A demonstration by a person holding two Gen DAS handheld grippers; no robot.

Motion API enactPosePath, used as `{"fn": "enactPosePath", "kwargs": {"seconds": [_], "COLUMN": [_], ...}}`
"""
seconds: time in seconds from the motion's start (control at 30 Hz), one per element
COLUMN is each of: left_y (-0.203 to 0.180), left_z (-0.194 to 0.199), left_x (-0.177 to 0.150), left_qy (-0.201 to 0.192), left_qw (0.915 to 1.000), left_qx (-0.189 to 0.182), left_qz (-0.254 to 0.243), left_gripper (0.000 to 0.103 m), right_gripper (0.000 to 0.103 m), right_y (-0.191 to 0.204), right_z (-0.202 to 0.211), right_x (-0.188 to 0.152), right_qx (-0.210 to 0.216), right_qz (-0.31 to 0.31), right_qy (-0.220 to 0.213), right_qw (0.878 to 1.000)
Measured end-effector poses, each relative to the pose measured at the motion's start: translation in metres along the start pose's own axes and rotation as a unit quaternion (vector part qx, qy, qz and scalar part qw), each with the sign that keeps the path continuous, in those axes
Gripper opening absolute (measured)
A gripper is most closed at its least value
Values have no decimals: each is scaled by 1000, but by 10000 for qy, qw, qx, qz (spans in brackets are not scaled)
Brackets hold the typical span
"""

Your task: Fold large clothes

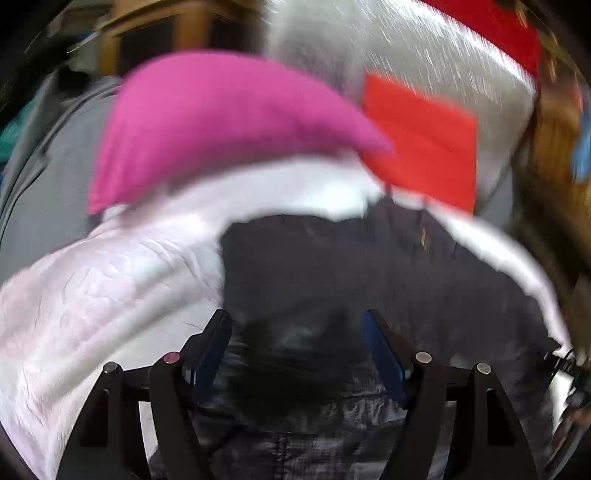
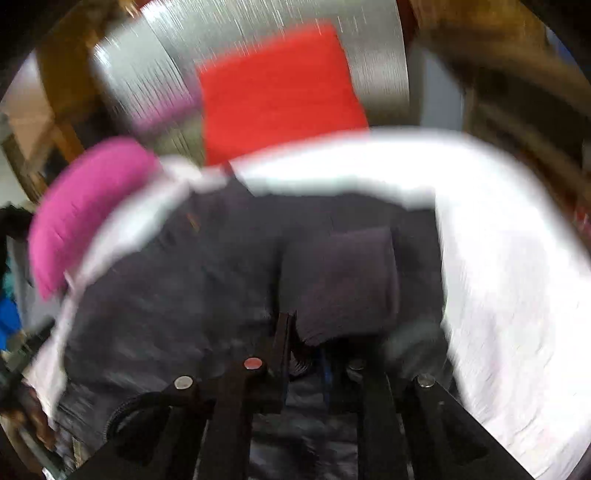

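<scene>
A large dark garment (image 1: 332, 266) lies spread on a white quilted cover (image 1: 92, 295). My left gripper (image 1: 299, 328) hovers just over the garment's near part, jaws wide apart with nothing gripped between the blue pads. In the right wrist view the same dark garment (image 2: 177, 288) fills the middle, with the white cover (image 2: 509, 295) to its right. My right gripper (image 2: 301, 328) has its jaws nearly together, pinching the edge of a ribbed dark cuff (image 2: 343, 280) of the garment. The right finger is mostly hidden behind the cuff. Both views are blurred.
A pink pillow (image 1: 207, 118) lies beyond the garment to the left, and a folded red cloth (image 1: 424, 144) sits on a grey speckled surface (image 1: 424, 48) behind. Wooden furniture (image 1: 155, 33) stands at the back. The pink pillow (image 2: 81, 210) and red cloth (image 2: 277, 96) also show from the right wrist.
</scene>
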State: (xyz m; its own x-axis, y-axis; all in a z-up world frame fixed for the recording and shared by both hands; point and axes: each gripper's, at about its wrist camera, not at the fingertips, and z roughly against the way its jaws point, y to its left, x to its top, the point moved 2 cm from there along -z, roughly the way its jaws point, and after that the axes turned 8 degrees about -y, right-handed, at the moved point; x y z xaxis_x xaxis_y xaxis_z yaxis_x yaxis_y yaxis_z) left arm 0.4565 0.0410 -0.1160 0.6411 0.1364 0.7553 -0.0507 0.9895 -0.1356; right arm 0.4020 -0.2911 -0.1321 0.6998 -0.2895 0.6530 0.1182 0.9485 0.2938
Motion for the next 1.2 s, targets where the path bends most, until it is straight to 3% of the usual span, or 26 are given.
{"fn": "enactPosePath", "kwargs": {"seconds": [0.03, 0.07, 0.13, 0.2, 0.23, 0.37, 0.47, 0.53, 0.6, 0.67, 0.73, 0.77, 0.8, 0.87, 1.2], "left_y": [-6, -8, -13, -13, -12, -14, -29, -47, -66, -78, -83, -82, -82, -85, -84], "left_z": [-19, -30, -30, -29, -26, -1, 11, 7, -5, -19, -38, -42, -43, -45, -42], "left_x": [-10, -17, -21, -21, -18, -4, 7, 7, 1, -8, -22, -26, -30, -31, -39], "left_qy": [406, 541, 216, 196, 208, -150, -407, -383, -269, -93, 193, 178, 57, -31, -198], "left_qw": [9988, 9976, 9964, 9963, 9966, 9978, 9978, 9976, 9961, 9941, 9921, 9922, 9925, 9912, 9911], "left_qx": [172, 287, 519, 532, 535, 474, 297, 167, 115, 214, 304, 311, 322, 376, 391], "left_qz": [-199, -337, -638, -640, -598, -433, -420, -558, -832, -1059, -1201, -1191, -1176, -1269, -1257], "left_gripper": [74, 75, 78, 78, 78, 78, 78, 78, 78, 78, 78, 79, 81, 82, 84], "right_gripper": [18, 23, 40, 63, 66, 66, 66, 73, 74, 74, 74, 74, 75, 74, 76], "right_y": [-6, -11, -16, -17, -18, -12, 15, 41, 56, 59, 52, 43, 39, 43, 47], "right_z": [2, 7, 14, 27, 36, 73, 90, 83, 59, 39, 11, -12, -19, -14, -7], "right_x": [-1, -2, 1, 5, 6, 13, 23, 28, 31, 24, 18, 8, 1, -5, -18], "right_qx": [100, 255, 504, 597, 523, 580, 715, 723, 787, 484, 154, -15, 13, -11, -144], "right_qz": [-127, -387, -591, -566, -522, -512, -192, 237, 452, 772, 875, 832, 903, 1207, 1284], "right_qy": [-97, -123, -12, -52, -133, -650, -1078, -1238, -1078, -914, -580, -115, -19, -306, -489], "right_qw": [9998, 9989, 9970, 9966, 9972, 9949, 9914, 9894, 9900, 9916, 9944, 9965, 9959, 9922, 9904]}}
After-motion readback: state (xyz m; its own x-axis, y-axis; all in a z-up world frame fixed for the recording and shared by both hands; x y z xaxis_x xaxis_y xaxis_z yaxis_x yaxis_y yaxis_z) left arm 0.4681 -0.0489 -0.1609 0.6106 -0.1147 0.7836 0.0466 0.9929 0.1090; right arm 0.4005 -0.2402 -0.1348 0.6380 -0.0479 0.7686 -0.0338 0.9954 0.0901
